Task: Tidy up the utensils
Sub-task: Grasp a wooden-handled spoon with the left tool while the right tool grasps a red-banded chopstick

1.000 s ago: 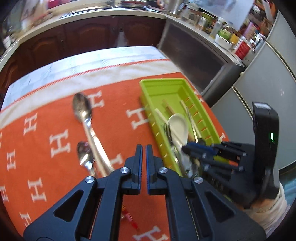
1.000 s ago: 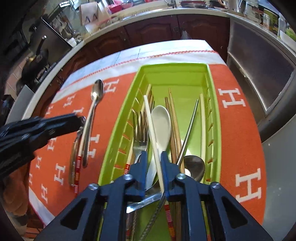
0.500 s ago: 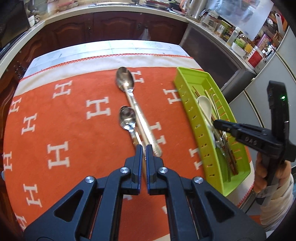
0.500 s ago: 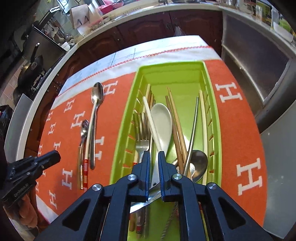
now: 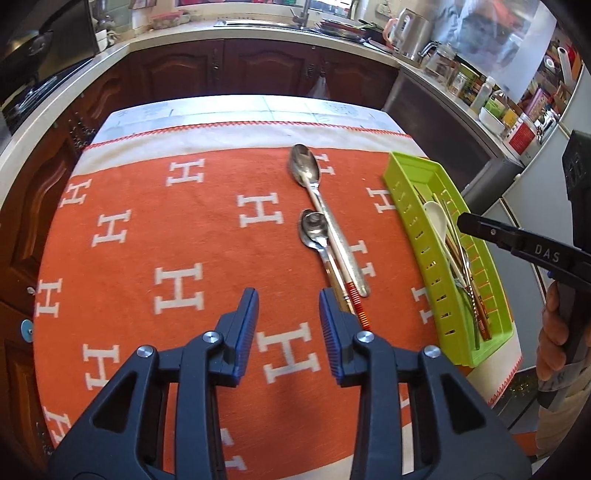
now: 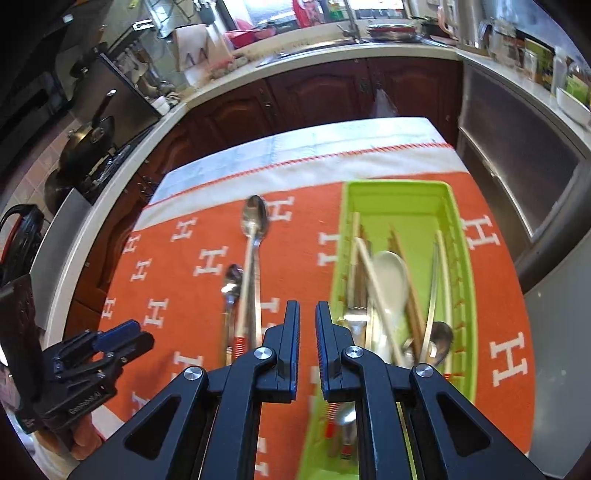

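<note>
A large steel spoon (image 5: 325, 210) (image 6: 254, 251), a small steel spoon (image 5: 314, 232) (image 6: 231, 291) and a chopstick with a red striped end (image 5: 349, 291) lie together on the orange cloth (image 5: 166, 240). A green tray (image 5: 410, 206) (image 6: 458, 258) to their right holds a white spoon (image 6: 391, 280), a fork, chopsticks and metal spoons. My left gripper (image 5: 287, 301) is open and empty, just short of the handle ends. My right gripper (image 6: 307, 314) is empty, its jaws a narrow gap apart, above the tray's near left edge.
The orange H-patterned cloth covers a table with edges on the left, right and near sides. Dark wood cabinets and a kitchen counter (image 5: 258, 29) with jars and a kettle stand behind. A steel appliance (image 6: 517, 166) is at the right.
My left gripper pulled back to the left and opened its jaws. My right gripper rose from the tray, let go of the utensil handle and shifted left.
</note>
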`<state>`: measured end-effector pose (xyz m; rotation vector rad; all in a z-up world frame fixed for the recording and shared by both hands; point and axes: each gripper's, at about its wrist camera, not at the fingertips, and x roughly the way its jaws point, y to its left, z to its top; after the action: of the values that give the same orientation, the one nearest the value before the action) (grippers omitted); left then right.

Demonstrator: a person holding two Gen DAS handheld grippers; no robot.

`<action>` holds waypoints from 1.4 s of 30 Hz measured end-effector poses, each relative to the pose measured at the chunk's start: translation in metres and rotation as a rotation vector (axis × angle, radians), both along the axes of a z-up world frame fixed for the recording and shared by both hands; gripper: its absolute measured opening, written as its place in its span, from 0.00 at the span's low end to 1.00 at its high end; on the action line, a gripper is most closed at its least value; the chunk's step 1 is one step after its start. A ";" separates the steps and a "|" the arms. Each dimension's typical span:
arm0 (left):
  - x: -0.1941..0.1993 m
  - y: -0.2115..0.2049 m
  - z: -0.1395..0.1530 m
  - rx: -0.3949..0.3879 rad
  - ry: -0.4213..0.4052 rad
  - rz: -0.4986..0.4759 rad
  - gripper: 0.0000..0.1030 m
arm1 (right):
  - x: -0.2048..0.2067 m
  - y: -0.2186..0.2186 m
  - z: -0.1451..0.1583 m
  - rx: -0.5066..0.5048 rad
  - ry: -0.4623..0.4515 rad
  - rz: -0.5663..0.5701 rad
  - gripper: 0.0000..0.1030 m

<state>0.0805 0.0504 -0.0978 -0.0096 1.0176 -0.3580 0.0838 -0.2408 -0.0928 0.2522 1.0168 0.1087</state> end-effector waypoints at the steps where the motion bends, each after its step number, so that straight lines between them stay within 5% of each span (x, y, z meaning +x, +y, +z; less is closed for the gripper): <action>1: 0.000 0.002 0.000 -0.001 -0.002 0.002 0.29 | 0.001 0.006 0.003 0.003 -0.003 0.008 0.09; 14: 0.011 0.014 -0.008 -0.026 0.009 0.028 0.31 | 0.037 0.052 -0.008 0.032 0.042 0.060 0.09; 26: 0.043 -0.037 -0.053 -0.035 0.085 -0.031 0.31 | 0.098 0.082 -0.048 0.067 0.108 0.110 0.09; 33: 0.048 -0.065 -0.069 0.030 0.082 -0.055 0.31 | 0.102 0.082 -0.059 0.078 0.119 0.118 0.09; 42: 0.049 -0.053 -0.074 0.020 0.074 -0.004 0.31 | 0.098 0.077 -0.060 0.089 0.108 0.122 0.09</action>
<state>0.1299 -0.0031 -0.1717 -0.0033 1.0942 -0.3529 0.1818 -0.1640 -0.1523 0.2791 1.1362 0.2534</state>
